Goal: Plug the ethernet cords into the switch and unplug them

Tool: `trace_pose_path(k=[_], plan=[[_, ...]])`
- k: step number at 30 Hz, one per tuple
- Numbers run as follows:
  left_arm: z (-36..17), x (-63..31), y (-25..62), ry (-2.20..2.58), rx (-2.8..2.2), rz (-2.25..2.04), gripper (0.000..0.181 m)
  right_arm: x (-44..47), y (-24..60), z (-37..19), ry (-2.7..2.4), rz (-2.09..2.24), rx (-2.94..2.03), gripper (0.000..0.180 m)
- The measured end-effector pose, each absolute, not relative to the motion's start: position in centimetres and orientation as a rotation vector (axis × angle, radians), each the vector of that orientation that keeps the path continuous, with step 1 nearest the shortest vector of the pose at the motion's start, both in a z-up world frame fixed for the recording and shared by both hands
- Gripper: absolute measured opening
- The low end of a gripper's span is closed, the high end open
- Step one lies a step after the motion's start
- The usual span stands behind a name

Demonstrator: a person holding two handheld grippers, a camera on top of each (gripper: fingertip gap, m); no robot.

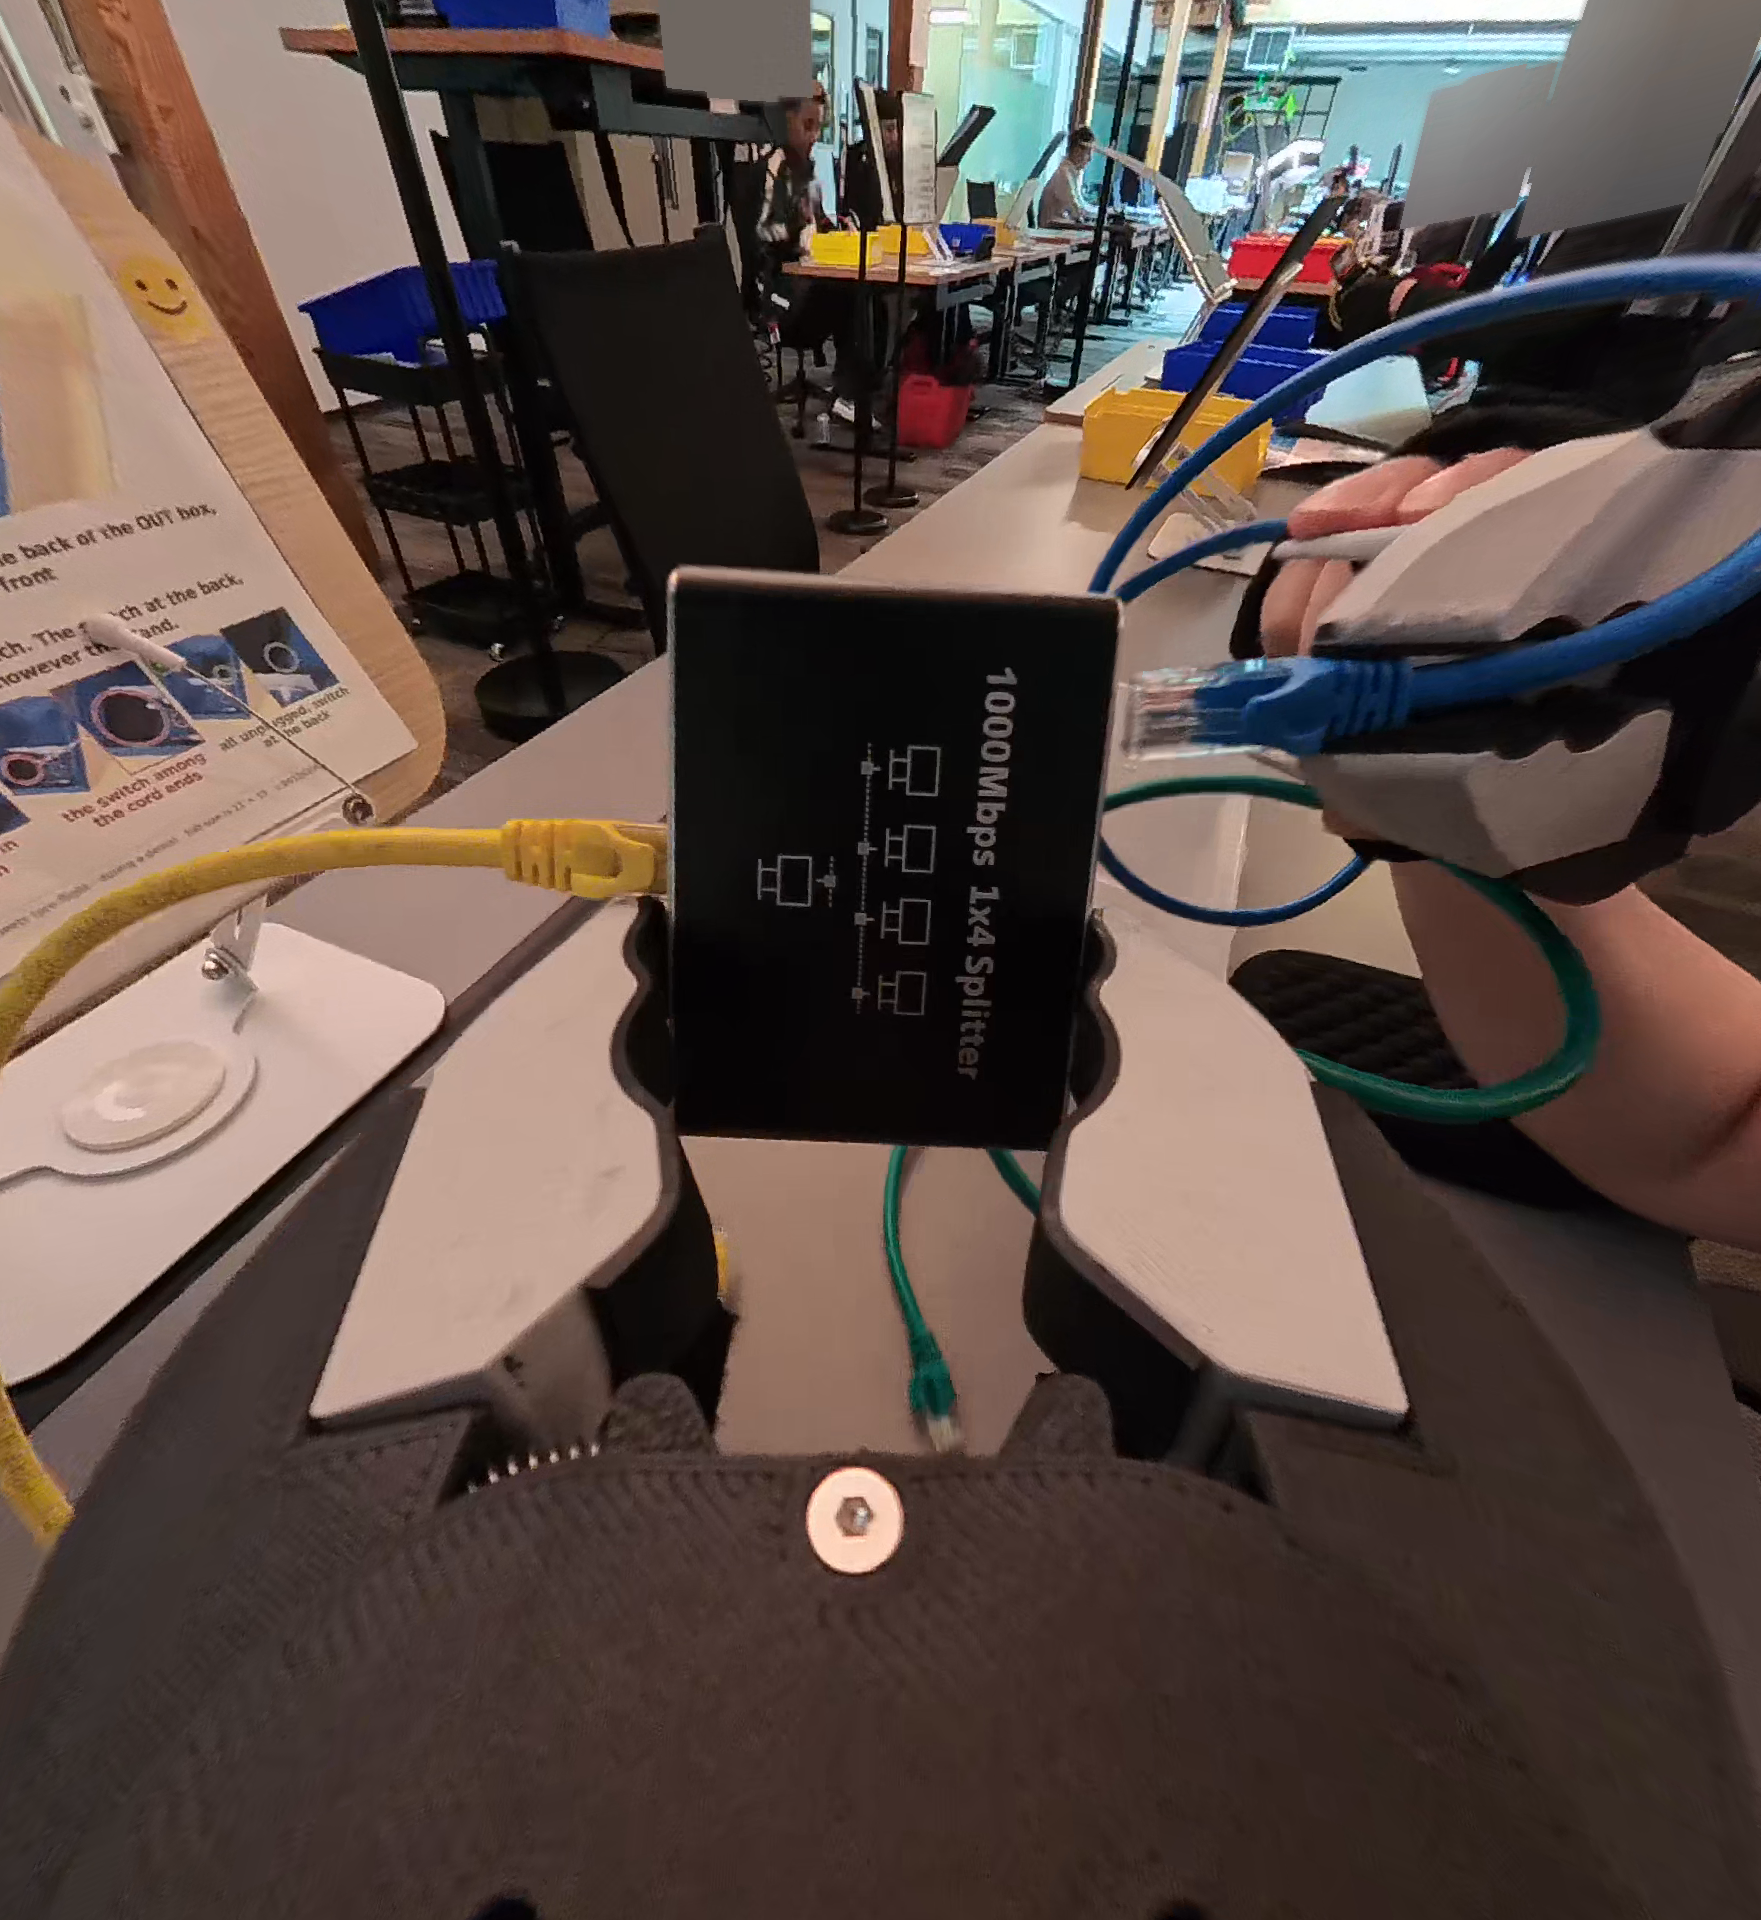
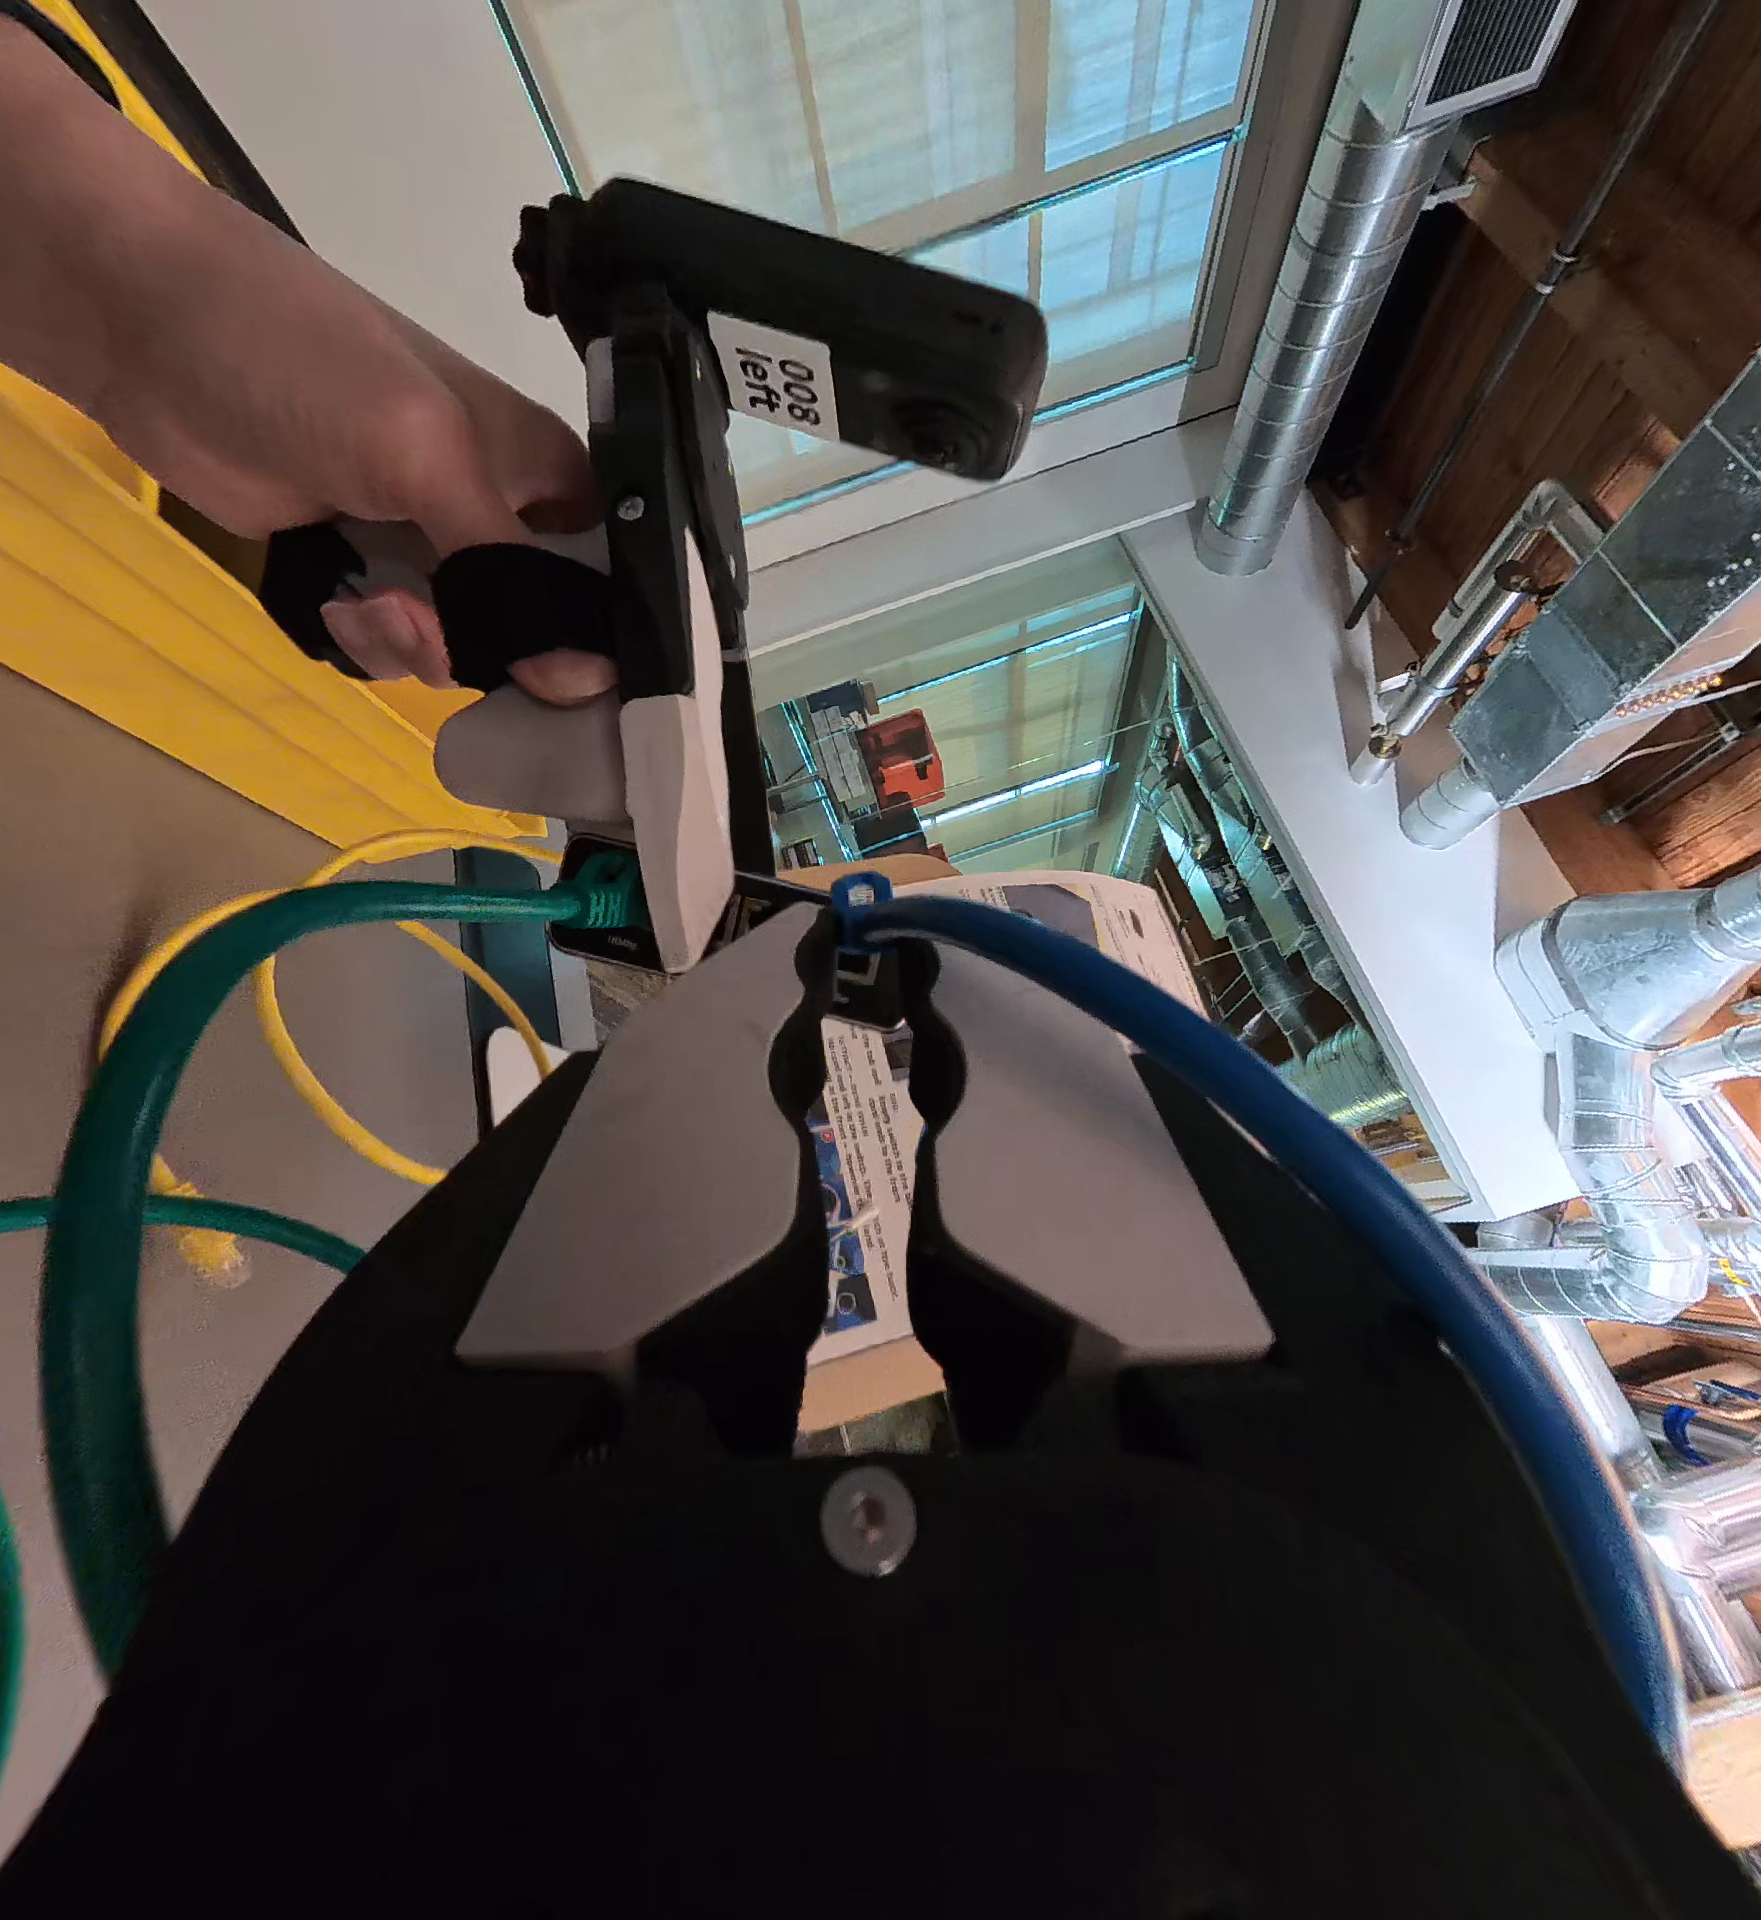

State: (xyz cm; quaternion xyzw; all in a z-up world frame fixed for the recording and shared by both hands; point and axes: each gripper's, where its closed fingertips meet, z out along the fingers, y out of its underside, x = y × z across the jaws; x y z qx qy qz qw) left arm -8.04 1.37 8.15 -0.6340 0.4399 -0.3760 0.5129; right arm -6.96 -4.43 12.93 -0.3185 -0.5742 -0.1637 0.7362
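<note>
Left gripper (image 1: 881, 1029) fingers are closed on the switch (image 1: 891, 852), held above the counter (image 1: 969, 499). Right gripper (image 1: 1302, 717) pinches the blue cord (image 1: 1260, 704) plug just beside it. Risk: angled entry jams the plug.

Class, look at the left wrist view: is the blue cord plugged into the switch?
No: the blue cord plug sits clear of the switch, clamped in the right gripper.
</note>
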Motion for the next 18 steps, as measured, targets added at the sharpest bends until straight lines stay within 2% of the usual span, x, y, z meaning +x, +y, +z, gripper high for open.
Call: trace_pose_path(k=[1, 18], plan=[[8.3, -8.0, 1.3, 1.05, -1.516, -0.903, 0.075, -6.9, -4.3, 12.8, -1.265, -0.372, -0.706, 0.011], [10.2, -8.2, 0.2, 0.95, -1.453, -1.013, 0.075, -7.2, -4.1, 14.5, -1.091, -0.211, -0.748, 0.01]])
